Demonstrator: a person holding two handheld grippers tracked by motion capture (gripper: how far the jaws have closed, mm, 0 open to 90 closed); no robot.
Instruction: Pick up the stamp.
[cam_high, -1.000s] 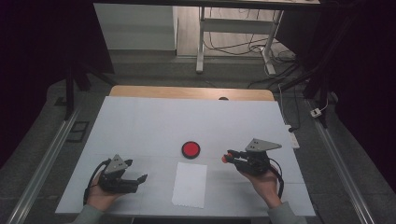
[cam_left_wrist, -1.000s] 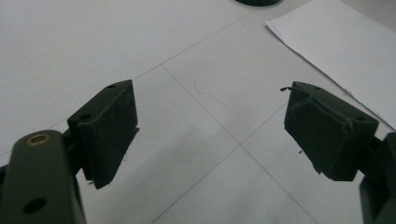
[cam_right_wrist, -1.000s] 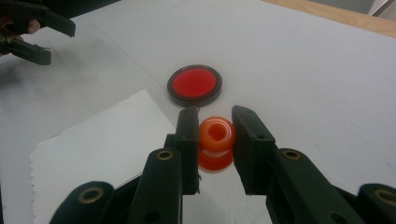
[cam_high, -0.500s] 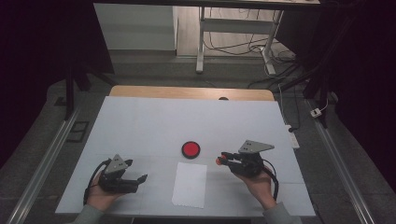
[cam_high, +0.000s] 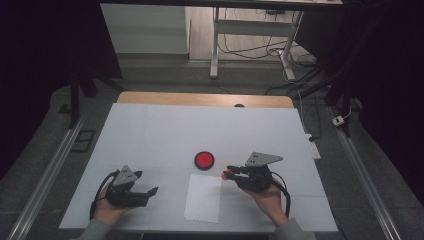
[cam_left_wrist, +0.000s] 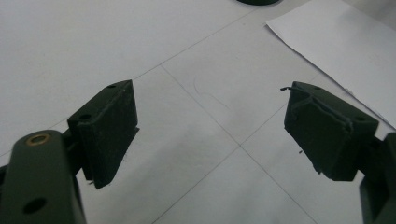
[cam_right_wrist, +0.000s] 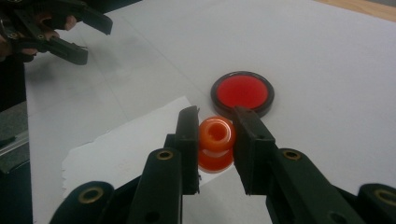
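Right gripper (cam_right_wrist: 211, 135): closed on the orange spool (cam_right_wrist: 216, 142), one jaw on each side of its narrow waist. Held that way the flanges keep it from slipping out, I'd say.
Spool: in the air over the near edge of the table (cam_high: 150, 130), hollow end facing up and forward, just short of the red disc (cam_right_wrist: 242, 92). In the high view it sits at the gripper's tip (cam_high: 228, 173), right by the top corner of the paper (cam_high: 202, 197).
Red disc: flat on the table with a dark rim, just beyond the paper, apart from both grippers.
Paper: a white sheet lying flat between the two hands, its near edge ragged. It looks placed as a work mat or a target; which one I cannot tell.
Left gripper (cam_left_wrist: 210, 126): jaws spread wide with nothing between them, only bare table below. It rests low in the left hand (cam_high: 107, 207), off to the paper's left, seemingly kept out of the way.
Step in hand: my guess is the spool is being carried to the disc or the sheet.
Risk: the spool is round, so set down on its side it could roll.
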